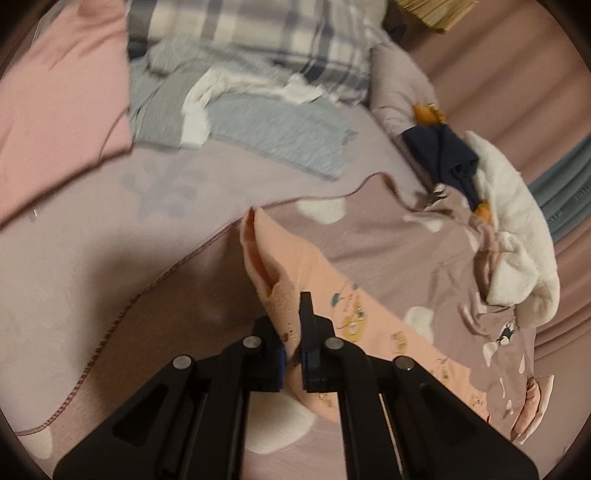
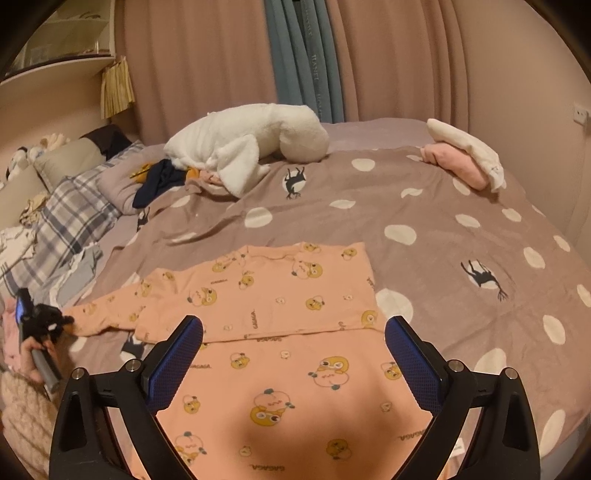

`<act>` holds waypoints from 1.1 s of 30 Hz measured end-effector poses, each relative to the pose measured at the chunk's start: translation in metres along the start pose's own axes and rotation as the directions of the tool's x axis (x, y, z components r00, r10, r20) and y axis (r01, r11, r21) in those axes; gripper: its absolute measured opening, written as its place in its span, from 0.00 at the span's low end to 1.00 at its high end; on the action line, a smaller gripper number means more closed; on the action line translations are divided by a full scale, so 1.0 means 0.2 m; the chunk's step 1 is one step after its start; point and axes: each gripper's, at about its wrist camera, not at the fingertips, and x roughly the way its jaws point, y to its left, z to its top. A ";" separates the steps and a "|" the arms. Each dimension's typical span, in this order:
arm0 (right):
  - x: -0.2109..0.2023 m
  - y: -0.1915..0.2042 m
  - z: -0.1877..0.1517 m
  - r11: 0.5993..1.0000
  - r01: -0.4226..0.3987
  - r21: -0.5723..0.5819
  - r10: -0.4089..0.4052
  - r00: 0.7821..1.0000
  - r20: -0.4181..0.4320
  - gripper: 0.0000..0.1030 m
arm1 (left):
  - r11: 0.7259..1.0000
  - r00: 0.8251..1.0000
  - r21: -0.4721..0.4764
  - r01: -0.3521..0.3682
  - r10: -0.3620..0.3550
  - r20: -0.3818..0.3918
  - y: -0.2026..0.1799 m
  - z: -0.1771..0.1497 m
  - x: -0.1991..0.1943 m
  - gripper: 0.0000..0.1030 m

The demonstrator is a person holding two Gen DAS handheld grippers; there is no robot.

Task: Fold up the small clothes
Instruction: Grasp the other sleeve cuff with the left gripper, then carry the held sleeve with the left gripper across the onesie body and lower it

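A small peach shirt (image 2: 280, 295) with a yellow cartoon print lies flat on the dotted mauve bedspread (image 2: 461, 206), one part folded over the body. My left gripper (image 1: 291, 332) is shut on the cuff of its left sleeve (image 1: 273, 266) and holds it just above the bed; it also shows in the right wrist view (image 2: 40, 317), at the sleeve's end. My right gripper (image 2: 293, 332) is open and empty, hovering above the middle of the shirt.
A white fleece garment (image 2: 240, 147) and a dark navy cloth (image 2: 159, 181) lie at the far side. A folded pink and cream stack (image 2: 465, 158) sits far right. Grey and white clothes (image 1: 236, 110) and a plaid pillow (image 1: 258, 33) lie at the head end. Curtains (image 2: 306, 55) hang behind.
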 end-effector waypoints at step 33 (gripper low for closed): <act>-0.03 -0.22 -0.08 0.995 0.004 0.101 0.002 0.998 -0.063 0.60 | 0.711 0.943 0.626 0.319 -0.302 -0.138 -1.29 -0.65 -0.50 0.05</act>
